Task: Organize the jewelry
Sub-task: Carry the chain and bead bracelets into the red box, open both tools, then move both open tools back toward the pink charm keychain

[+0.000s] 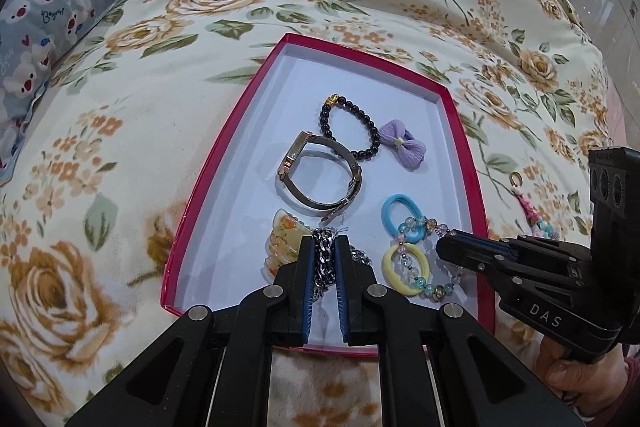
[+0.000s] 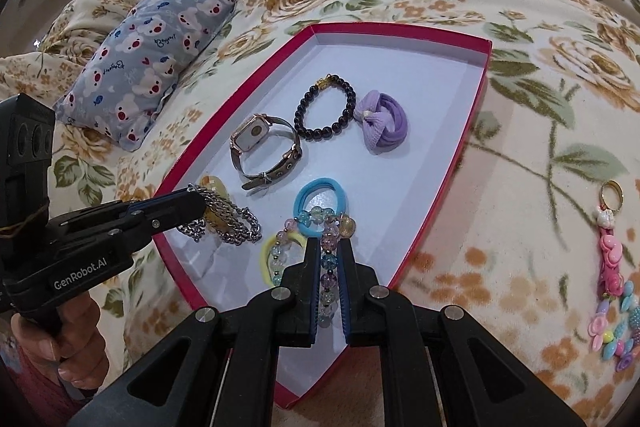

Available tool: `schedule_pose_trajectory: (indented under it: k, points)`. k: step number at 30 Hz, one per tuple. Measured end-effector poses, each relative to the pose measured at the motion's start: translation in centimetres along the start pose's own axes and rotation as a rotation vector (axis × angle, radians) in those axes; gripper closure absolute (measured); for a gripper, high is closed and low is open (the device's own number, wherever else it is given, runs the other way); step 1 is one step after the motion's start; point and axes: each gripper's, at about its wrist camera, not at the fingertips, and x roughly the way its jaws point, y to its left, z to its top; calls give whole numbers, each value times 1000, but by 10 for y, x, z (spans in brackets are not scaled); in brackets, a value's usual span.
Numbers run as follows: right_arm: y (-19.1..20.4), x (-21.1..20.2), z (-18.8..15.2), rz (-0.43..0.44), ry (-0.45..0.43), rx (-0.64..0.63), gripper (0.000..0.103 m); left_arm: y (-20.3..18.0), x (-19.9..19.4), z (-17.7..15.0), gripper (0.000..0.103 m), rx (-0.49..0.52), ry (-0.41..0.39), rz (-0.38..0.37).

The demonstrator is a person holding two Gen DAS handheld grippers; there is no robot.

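Floral bedspread (image 1: pixel 168 107) carries a red-rimmed tray (image 1: pixel 224 147). Nearest: left gripper (image 1: pixel 325 247) clamped on silver chain (image 2: pixel 236 223), low over tray floor; right gripper (image 2: pixel 329 247) clamped on glass-bead bracelet (image 2: pixel 326 227). Beyond: watch (image 1: pixel 316 175), dark bead bracelet (image 1: pixel 352 123), lilac bow (image 1: pixel 402 143).

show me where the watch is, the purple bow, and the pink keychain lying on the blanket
watch (image 2: pixel 251 138), right wrist view, on its pale square face.
purple bow (image 1: pixel 401 143), left wrist view, on the knot at its middle.
pink keychain (image 2: pixel 609 255), right wrist view, on the pink flower charm below the ring.
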Motion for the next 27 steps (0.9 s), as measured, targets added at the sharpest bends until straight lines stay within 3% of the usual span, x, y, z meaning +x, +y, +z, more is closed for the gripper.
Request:
schedule_pose_trajectory:
  k: [13, 22, 27]
  points:
    - [-1, -10, 2, 10, -24, 14, 90, -3, 0, 0, 92, 16, 6, 13]
    - [-8, -42, 0, 16, -96, 50, 69, -8, -9, 0, 82, 33, -17, 32]
    - [-24, -65, -8, -7, -133, 94, 67, -14, -14, -2, 81, 43, -19, 20]
